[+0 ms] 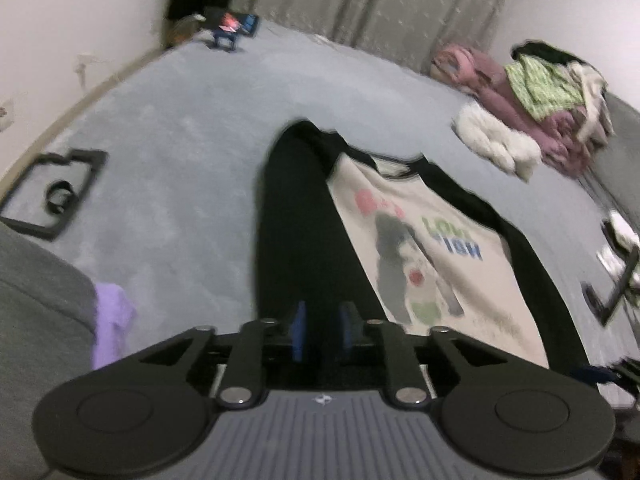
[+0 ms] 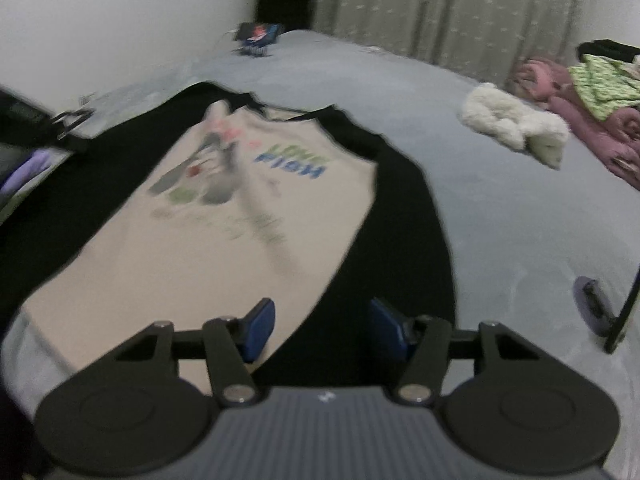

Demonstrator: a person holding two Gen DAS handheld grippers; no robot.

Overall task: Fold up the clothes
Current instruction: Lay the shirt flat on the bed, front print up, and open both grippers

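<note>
Blue-padded fingers of the left tool (image 1: 322,330) fill the bottom centre of the left wrist view, standing a little apart above a black sleeve (image 1: 296,232) of the shirt (image 1: 424,248); whether the pads touch the cloth I cannot tell, and nothing is plainly pinched between them. In the right wrist view the right tool (image 2: 322,328) sits at the bottom centre with its fingers well apart, one over the cream body of the shirt (image 2: 192,248) and the other over the opposite black sleeve (image 2: 404,216), gripping nothing. That shirt lies spread flat on the grey carpet (image 1: 180,120), cream front with a blurred cartoon print and blue and green lettering, collar toward the top of both frames. At the upper right of both views a fluffy white garment (image 1: 496,144) lies beside a heap of pink cloth (image 1: 532,108) topped with a green-patterned piece (image 1: 536,84). At the left edge of the left wrist view a black open frame or tray (image 1: 52,192) lies flat with a dark ring inside it, and a lilac cloth (image 1: 112,320) shows at the lower left. Curtains (image 1: 380,4) hang along the top.
</note>
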